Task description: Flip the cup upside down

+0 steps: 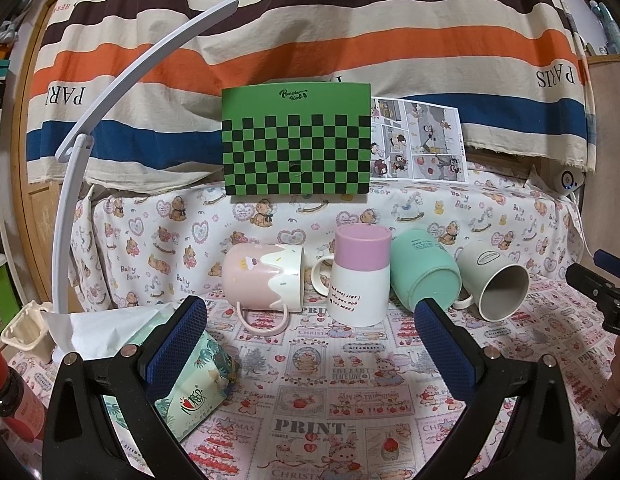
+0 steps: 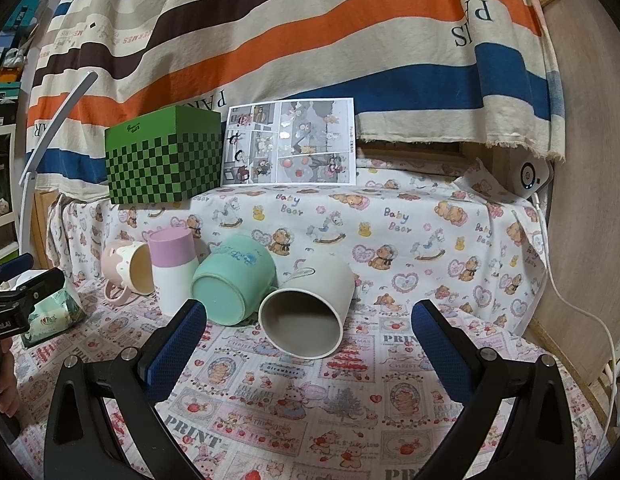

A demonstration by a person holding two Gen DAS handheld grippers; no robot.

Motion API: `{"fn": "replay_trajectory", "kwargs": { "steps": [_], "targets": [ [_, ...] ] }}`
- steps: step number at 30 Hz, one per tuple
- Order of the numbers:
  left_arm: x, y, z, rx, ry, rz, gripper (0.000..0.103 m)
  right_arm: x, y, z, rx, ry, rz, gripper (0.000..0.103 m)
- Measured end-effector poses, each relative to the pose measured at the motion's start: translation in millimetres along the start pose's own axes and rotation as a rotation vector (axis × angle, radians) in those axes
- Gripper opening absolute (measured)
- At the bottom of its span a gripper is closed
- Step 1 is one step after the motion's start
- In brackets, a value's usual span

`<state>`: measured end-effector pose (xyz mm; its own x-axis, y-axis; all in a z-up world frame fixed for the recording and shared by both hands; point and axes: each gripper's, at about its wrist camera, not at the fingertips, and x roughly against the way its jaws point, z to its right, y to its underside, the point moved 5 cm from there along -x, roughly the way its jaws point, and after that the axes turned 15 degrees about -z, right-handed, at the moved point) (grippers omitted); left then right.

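Observation:
Several cups sit in a row on the printed cloth. A pink and cream mug [image 1: 265,280] [image 2: 127,268] lies on its side. A pink and white cup [image 1: 360,276] [image 2: 173,272] stands upside down. A mint cup [image 1: 426,270] [image 2: 229,280] lies tipped, base towards me. A grey-white mug [image 1: 496,284] [image 2: 310,312] lies on its side, mouth towards me. My left gripper [image 1: 310,336] is open and empty, a little short of the upside-down cup. My right gripper [image 2: 310,340] is open and empty, its fingers either side of the grey-white mug's mouth, apart from it.
A tissue pack [image 1: 201,384] [image 2: 53,314] lies at the left. A red-capped bottle [image 1: 9,392] and a white lamp arm [image 1: 109,92] stand further left. A green checkered box [image 1: 295,140] [image 2: 163,156] and a comic sheet [image 2: 289,142] stand behind on a raised ledge.

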<state>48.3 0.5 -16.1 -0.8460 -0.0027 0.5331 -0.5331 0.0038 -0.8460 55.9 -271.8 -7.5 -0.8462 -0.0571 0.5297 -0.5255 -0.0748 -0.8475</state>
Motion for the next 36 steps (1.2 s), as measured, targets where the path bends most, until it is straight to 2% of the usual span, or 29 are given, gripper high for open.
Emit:
{"fn": "replay_trajectory", "kwargs": {
  "steps": [10,13,17,22,26,33,36],
  "targets": [
    [1.0,1.1,1.7,-0.002,0.002,0.006,0.103,10.6,-5.2,-3.3,-0.003,-0.008,-0.004,0.103],
    [1.2,1.5,1.5,-0.001,0.002,0.001,0.103,38.7,-24.9,4.5,-0.092,-0.068,0.038,0.103],
    [3.2,1.0,-0.1,0.005,-0.004,0.003,0.103,54.2,-52.3,9.2,-0.130,-0.106,-0.015,0.103],
    [2.3,0.2,-0.2,0.005,-0.012,-0.002,0.103,41.0,-89.5,17.3,-0.145,-0.079,-0.178,0.103],
    [1.4,-0.2,-2.1,0.011,-0.013,-0.004,0.103,-0.8,-107.5,24.0,-0.190,-0.105,-0.341,0.103],
    [0.9,0.4,-3.2,0.006,-0.017,-0.007,0.103,-100.8,-101.0,29.2,-0.274,-0.181,-0.589,0.103],
    [2.4,0.4,-1.9,0.002,-0.005,0.001,0.103,-144.2,-86.6,35.8,-0.333,-0.180,-0.698,0.095]
  ]
}}
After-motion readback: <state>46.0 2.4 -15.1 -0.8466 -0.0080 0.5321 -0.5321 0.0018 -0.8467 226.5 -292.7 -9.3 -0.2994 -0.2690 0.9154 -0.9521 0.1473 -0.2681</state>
